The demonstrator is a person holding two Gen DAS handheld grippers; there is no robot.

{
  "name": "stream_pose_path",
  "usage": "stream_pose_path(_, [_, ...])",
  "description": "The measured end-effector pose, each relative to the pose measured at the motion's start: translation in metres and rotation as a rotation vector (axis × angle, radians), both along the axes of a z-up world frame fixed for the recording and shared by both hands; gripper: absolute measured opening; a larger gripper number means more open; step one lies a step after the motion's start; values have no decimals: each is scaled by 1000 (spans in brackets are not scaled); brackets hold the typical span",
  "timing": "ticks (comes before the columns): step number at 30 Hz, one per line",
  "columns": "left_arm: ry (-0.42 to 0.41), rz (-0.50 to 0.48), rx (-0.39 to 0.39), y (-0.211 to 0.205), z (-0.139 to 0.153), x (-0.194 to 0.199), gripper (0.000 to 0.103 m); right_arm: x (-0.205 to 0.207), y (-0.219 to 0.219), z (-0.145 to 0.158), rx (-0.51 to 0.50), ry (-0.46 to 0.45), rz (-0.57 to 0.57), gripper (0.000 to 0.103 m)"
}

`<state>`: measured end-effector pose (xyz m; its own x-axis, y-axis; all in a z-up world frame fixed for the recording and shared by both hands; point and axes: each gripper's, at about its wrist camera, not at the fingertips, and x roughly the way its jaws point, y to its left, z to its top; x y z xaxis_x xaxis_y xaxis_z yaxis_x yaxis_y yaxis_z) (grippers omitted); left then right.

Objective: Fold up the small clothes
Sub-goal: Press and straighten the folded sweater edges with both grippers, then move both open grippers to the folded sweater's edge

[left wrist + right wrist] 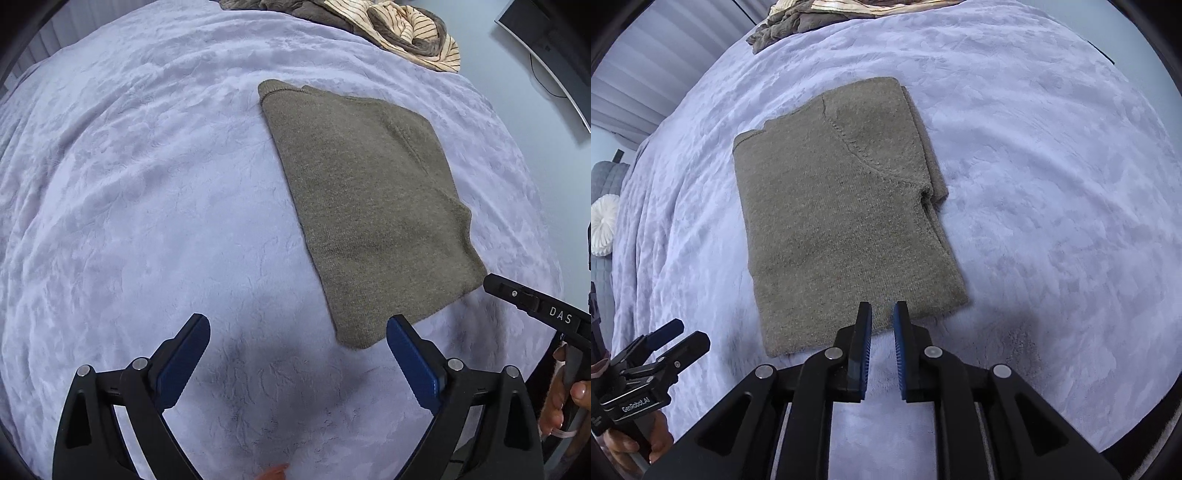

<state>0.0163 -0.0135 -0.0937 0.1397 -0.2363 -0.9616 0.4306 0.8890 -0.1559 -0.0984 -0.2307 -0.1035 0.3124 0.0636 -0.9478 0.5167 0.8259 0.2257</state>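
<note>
Left gripper [298, 334] jaws wide apart, empty; right gripper [882, 314] jaws narrowly parted over the sweater's [846, 221] 6 o'clock hem, gripping nothing.

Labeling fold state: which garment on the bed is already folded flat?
The plain olive-brown knit sweater, a flat rectangle mid-blanket. The striped cream garment and the other clothes at the far edge lie crumpled in a heap.
</note>
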Motion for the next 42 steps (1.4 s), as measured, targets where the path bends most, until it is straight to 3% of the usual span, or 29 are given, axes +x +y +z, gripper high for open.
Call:
stream_pose_path(3, [-25,10,5,7,3,1,102,-6,0,1,16,-15,-15,52])
stream_pose_path(4, [-27,11,10,8,2,2,102,-7,-1,0,26,-19,-20,57])
stream_pose_path(14, [64,99,54,13,-24,19,102,-4,-19,-7,49,-14,-51,60])
stream_pose_path(17, [112,97,31,12,-25,16,102,-2,-20,-11,68,-1,-48,60])
stream_pose_path(28, [86,57,18,-7,-1,5,102,2,-14,-8,80,13,-14,60])
stream_pose_path(35, [77,73,30,-2,-11,19,102,11,-29,-5,79,-20,7,61])
stream_pose_path(39, [119,99,-27,0,-26,38,102,21,-52,-8,107,-82,-3,62])
stream_pose_path(42, [130,139,-96,1,-35,58,102,33,-71,-14,135,-137,-16,70])
